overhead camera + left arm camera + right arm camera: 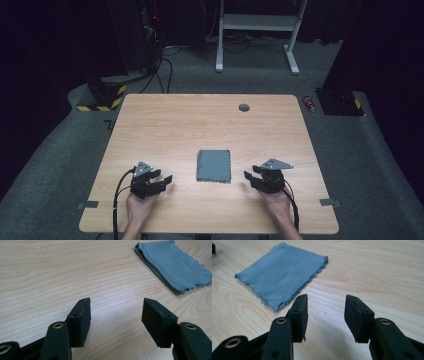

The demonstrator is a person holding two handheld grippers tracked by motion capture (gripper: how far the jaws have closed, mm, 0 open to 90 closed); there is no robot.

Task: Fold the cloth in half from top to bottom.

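Folded grey cloth point(214, 166) flat near the middle of the worktop point(200, 125), squared up in layers with wavy edges stacked, so folding looks done or close to done, as a judgement. Left hand-held gripper point(169, 181) just to the cloth's left and right hand-held gripper point(248, 178) just to its right, both low over the wood, jaws apart with nothing between them, neither touching the cloth. Left to do, at a guess: perhaps one more fold or a pick-up, otherwise nothing.
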